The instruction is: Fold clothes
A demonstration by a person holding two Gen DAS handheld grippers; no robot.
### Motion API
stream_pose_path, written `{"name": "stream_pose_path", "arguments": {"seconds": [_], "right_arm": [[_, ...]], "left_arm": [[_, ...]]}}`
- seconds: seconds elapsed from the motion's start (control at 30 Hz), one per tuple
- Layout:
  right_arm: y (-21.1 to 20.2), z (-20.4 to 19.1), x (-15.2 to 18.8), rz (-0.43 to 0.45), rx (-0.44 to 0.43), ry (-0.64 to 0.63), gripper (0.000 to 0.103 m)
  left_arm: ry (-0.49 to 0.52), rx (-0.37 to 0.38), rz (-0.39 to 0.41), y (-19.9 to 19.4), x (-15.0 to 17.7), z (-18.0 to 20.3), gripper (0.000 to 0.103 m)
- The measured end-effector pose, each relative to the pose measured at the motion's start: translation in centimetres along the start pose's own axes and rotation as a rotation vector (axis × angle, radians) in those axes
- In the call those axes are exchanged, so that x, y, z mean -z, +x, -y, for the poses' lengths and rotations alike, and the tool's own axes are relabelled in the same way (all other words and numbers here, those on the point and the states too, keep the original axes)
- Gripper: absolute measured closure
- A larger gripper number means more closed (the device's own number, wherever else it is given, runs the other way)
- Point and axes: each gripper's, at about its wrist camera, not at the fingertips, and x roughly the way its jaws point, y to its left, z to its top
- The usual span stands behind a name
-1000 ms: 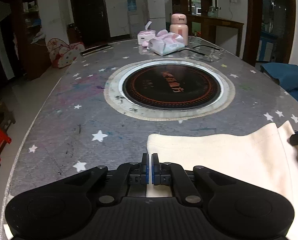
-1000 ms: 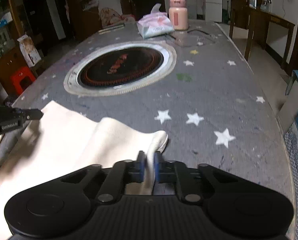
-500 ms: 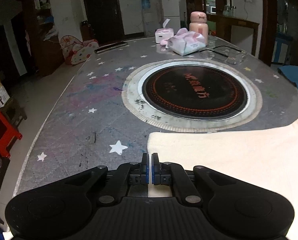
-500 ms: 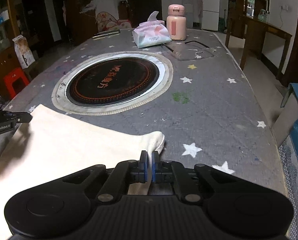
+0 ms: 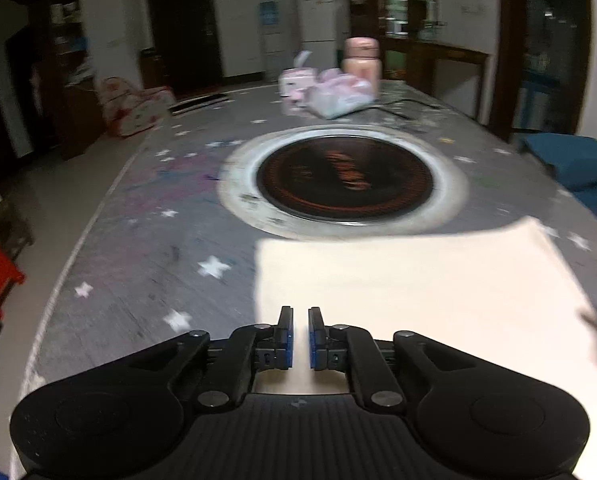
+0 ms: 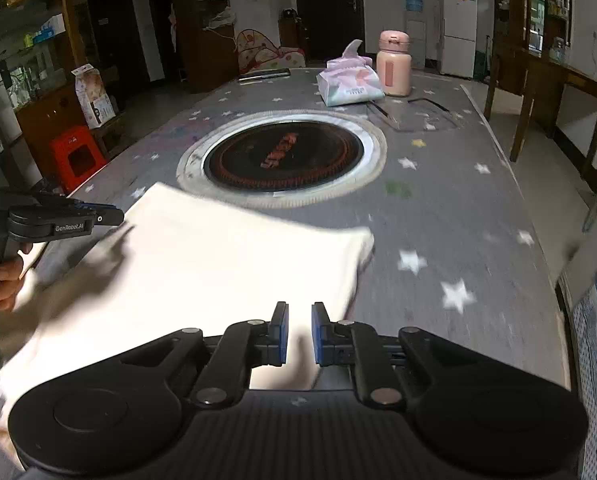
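Observation:
A cream garment lies flat on the grey star-patterned table, folded into a rectangle just in front of the round cooktop. It also shows in the right wrist view. My left gripper hovers above the garment's near left part, jaws slightly apart and empty. My right gripper hovers above the garment's near right part, jaws slightly apart and empty. The left gripper also shows from the side in the right wrist view, above the garment's left edge.
A round black cooktop is set into the table's middle. A tissue pack, a pink bottle and a clear tray stand at the far end. A red stool and blue seat flank the table.
Both grippers were shut on the garment's corners and have opened and let go. The garment now lies flat. Both grippers have pulled back and up; the views are blurred by motion.

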Motion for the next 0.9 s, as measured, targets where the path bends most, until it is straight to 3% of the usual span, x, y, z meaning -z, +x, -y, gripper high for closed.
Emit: {"name": "stream_pose_path", "arguments": {"seconds": [0.13, 0.43, 0.57, 0.67, 0.9], "right_arm": [[-3.6, 0.9, 3.0, 0.020, 0.032, 0.056, 0.088], [-8.9, 6.1, 8.5, 0.027, 0.204, 0.232, 0.081], [-9.5, 7.6, 9.9, 0.026, 0.233, 0.286, 0.078], [-9.3, 8.4, 10.0, 0.036, 0.237, 0.300, 0.069], [-7.7, 10.4, 10.9, 0.006, 0.308, 0.343, 0.068]], "left_arm": [[0.038, 0.093, -0.001, -3.1, 2.3, 2.4, 0.086], [0.120, 0.293, -0.019, -8.0, 7.0, 8.1, 0.067], [0.126, 0.322, -0.033, -8.7, 8.1, 9.4, 0.061], [0.131, 0.336, -0.044, -9.0, 8.6, 9.9, 0.060], [0.176, 0.350, -0.064, -9.3, 9.8, 11.1, 0.059]]}}
